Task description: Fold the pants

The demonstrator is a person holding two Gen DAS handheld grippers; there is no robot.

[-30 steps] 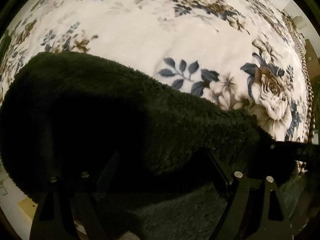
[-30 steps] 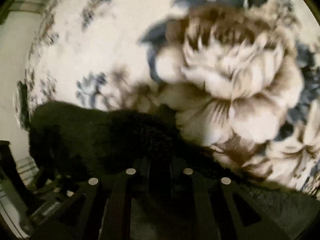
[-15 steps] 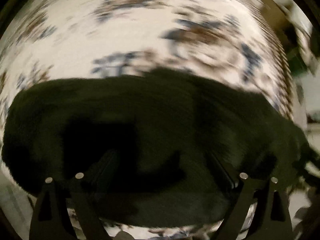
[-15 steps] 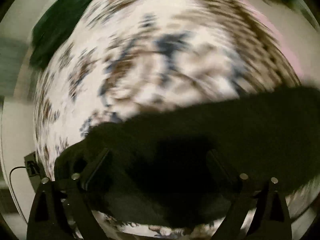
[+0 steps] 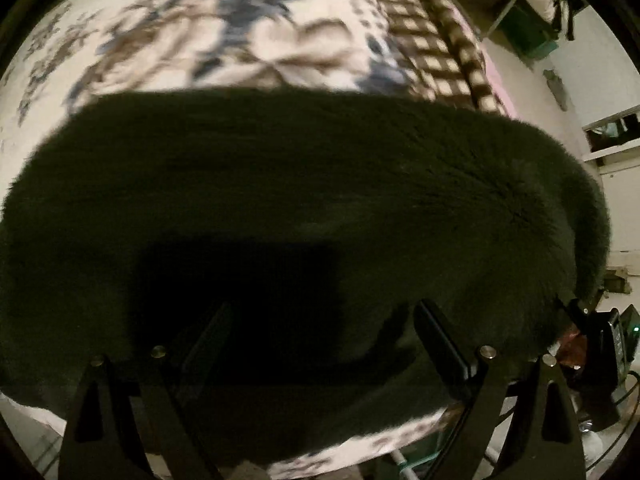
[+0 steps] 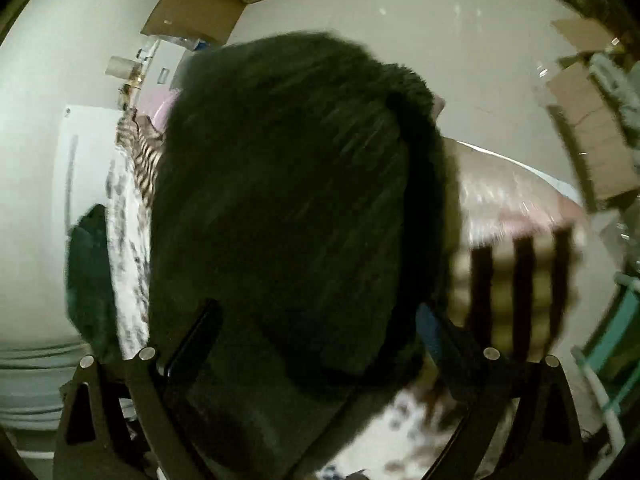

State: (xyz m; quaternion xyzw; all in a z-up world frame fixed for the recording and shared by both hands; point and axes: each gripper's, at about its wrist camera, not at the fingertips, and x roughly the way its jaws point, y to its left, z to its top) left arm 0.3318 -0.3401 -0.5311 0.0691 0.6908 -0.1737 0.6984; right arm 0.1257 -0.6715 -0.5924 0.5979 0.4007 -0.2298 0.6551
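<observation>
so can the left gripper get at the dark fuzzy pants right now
Probably yes: the left gripper hangs right over the dark fuzzy pants, jaws wide, with nothing between them and the fabric.

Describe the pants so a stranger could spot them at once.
Find the floral bedspread covering the bed. On it, near the checked border, lies one folded bundle: the pants. They are dark green and fuzzy, the only plain, dark thing on the pale flowered cloth.
</observation>
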